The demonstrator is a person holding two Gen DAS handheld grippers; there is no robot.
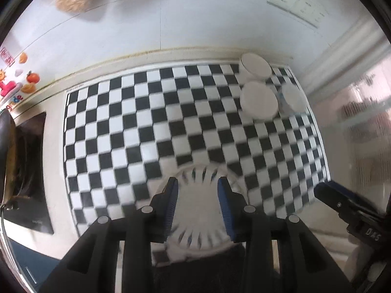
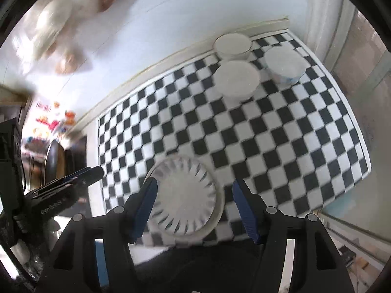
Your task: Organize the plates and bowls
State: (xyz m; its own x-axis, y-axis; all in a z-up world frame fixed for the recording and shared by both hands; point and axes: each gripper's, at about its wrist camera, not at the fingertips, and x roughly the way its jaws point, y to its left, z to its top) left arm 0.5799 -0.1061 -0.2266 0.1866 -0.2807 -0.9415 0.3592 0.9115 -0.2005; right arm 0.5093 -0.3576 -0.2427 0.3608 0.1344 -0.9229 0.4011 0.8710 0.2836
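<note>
A white plate with dark radial marks (image 1: 198, 207) lies on the checkered mat (image 1: 146, 122) near its front edge. In the right wrist view this plate (image 2: 183, 195) rests on a larger plain plate (image 2: 218, 210). My left gripper (image 1: 198, 185) hovers over it, jaws a little apart, nothing gripped. My right gripper (image 2: 195, 188) stands wide open, one finger on each side of the plate, pads not pressing. Three white bowls (image 2: 232, 42) (image 2: 237, 78) (image 2: 284, 64) stand at the mat's far right corner.
A dark cooktop (image 1: 31, 171) with a pan (image 1: 5, 146) lies left of the mat. The tiled wall carries sockets (image 1: 295, 2) and colourful stickers (image 1: 27, 78). A glass panel (image 1: 354, 122) borders the right side. The other gripper (image 1: 342, 200) shows at the right.
</note>
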